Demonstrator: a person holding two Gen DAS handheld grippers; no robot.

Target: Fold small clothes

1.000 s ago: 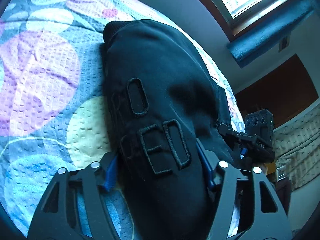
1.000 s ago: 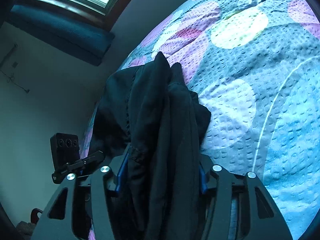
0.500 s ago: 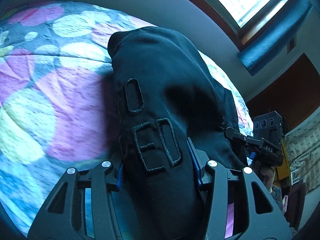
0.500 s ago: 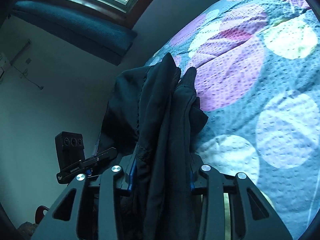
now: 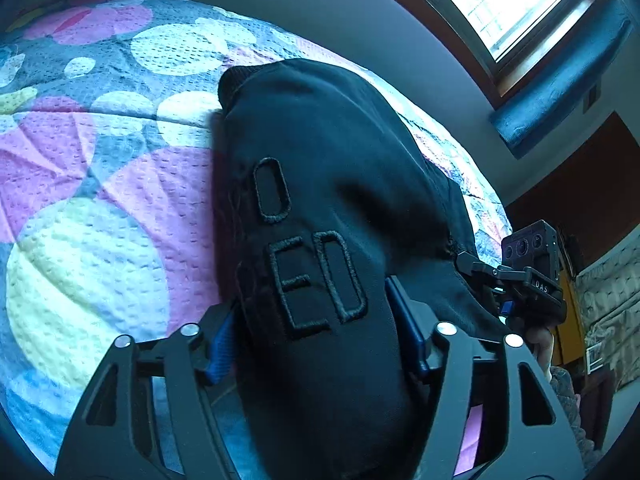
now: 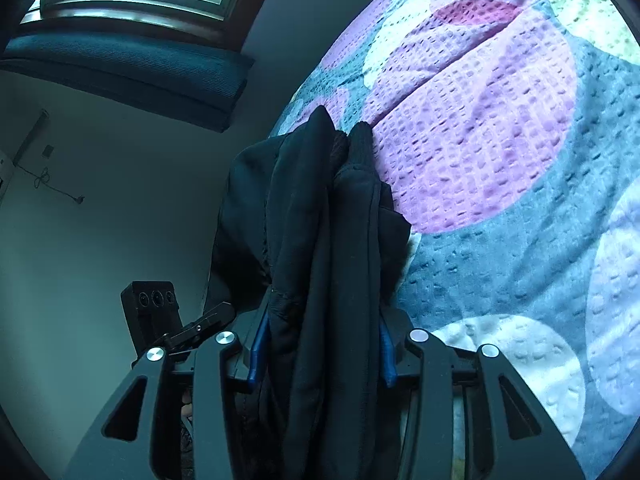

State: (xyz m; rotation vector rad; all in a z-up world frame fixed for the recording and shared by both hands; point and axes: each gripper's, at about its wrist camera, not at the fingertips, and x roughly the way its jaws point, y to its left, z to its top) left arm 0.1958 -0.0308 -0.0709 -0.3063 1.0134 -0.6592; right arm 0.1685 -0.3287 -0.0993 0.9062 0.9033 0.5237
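Observation:
A black garment [image 5: 320, 140] with raised stitched letters hangs bunched over a patterned bedcover [image 5: 100, 220]. It fills the gap of my left gripper [image 5: 316, 332], whose jaws are opening while the blue pads [image 5: 404, 320] still touch the cloth. In the right wrist view the same black garment [image 6: 304, 200] runs in thick folds through my right gripper [image 6: 320, 344]. Its jaws are opening too, with cloth against both pads. Each gripper shows in the other's view: the right one [image 5: 528, 280] beyond the garment's far side, the left one [image 6: 160, 320] low at the left.
The bedcover [image 6: 500, 140] with its large pastel circles spreads under and beyond the garment. A grey wall borders the bed's far side, with a window [image 5: 520, 0] and a blue padded ledge [image 5: 560, 100] above. A person's hand [image 5: 540, 344] holds the right gripper.
Both grippers have carried the garment across the bed, so the pattern slid beneath. Both pairs of jaws narrowed on the cloth, then widened again.

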